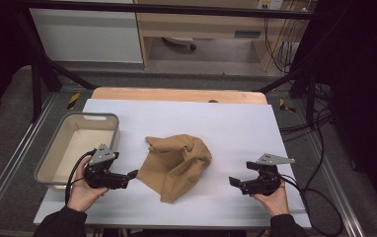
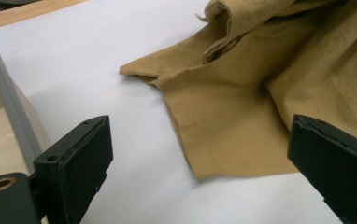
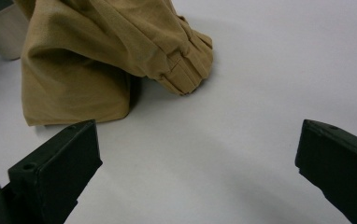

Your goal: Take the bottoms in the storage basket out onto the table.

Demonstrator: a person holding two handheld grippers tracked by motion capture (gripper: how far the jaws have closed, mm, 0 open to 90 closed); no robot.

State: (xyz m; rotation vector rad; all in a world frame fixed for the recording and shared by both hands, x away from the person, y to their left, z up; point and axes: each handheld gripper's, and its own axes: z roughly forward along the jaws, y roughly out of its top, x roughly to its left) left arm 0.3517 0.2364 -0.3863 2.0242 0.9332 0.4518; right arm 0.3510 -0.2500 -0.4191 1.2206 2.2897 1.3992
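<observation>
Tan cloth point(image 1: 176, 165) lies crumpled at frame centre on white table point(image 1: 236, 123), long axis running upper right to lower left, w/ left gripper point(image 1: 130, 176) nearly touching its edge, right gripper point(image 1: 233, 182) farther off; both jaws wide open, empty.

A: What surrounds the worktop point(image 1: 236, 123)?

B: A black metal frame point(image 1: 176, 9) runs overhead and slants down at both sides. The floor point(image 1: 9, 133) is grey, with metal rails point(image 1: 14, 158) along it and black cables point(image 1: 320, 148) trailing on the right.

A: And behind it?

B: A white cabinet point(image 1: 85, 34) stands at the back left, with a pale wooden unit point(image 1: 201, 24) beside it. The far sides of the room are dark.
</observation>
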